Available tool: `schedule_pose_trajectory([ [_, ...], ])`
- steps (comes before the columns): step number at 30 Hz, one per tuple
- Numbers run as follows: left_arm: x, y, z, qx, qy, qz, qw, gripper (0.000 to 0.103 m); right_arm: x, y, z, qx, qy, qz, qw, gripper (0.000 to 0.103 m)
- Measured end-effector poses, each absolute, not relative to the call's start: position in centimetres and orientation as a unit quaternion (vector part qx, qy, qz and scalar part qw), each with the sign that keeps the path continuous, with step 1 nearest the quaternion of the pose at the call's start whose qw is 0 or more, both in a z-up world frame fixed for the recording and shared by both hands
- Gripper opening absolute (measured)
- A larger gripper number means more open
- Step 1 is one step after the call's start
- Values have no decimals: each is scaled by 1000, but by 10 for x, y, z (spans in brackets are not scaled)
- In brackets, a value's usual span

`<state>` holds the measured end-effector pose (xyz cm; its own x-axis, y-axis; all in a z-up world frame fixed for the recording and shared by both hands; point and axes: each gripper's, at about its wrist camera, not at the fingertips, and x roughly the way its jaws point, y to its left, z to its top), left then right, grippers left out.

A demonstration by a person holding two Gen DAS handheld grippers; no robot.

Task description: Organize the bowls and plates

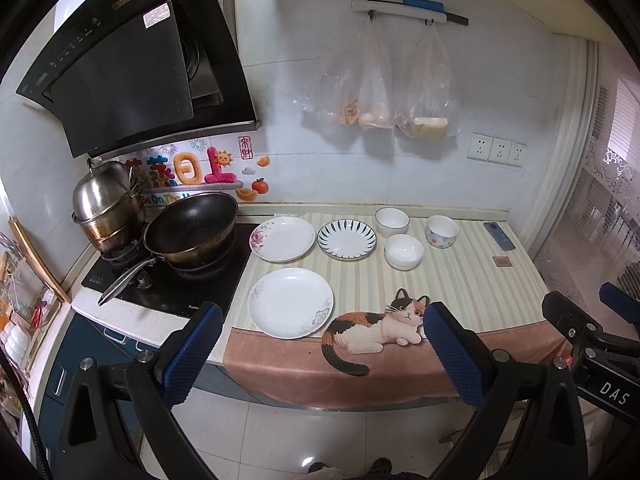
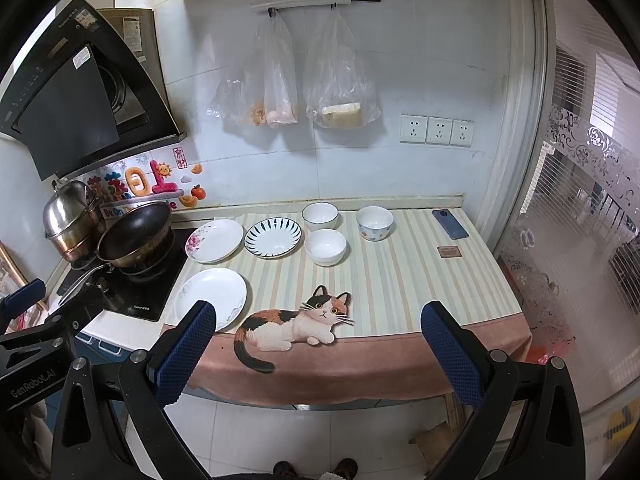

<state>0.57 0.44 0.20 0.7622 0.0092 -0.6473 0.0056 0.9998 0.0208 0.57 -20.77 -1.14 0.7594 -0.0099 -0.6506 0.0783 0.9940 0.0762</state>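
Left hand-held gripper [image 1: 322,318]: jaws wide, nothing between them, held off the table's front edge.
Right hand-held gripper [image 2: 318,316]: jaws wide, empty, likewise short of the table.
Table [image 2: 420,280]: striped cloth with a cat picture.
Plates: white plate [image 2: 212,298] nearest the front; floral plate [image 2: 215,240] behind it; blue-rimmed plate [image 2: 273,237] just beside that. All empty.
Bowls: white bowl [image 2: 325,246], rear bowl [image 2: 320,216], spotted bowl [image 2: 375,223]; all upright, apart, empty.
Wok [image 2: 134,234]: on the stove, empty.
Hanging bags [image 2: 340,76]: food inside, kind unclear.
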Motion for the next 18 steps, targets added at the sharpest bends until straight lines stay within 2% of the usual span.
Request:
schedule_pose_trajectory([
  [18,10,5,1,11,345,-5,938,103,9,-205,-12,51,347,-29,936,103],
])
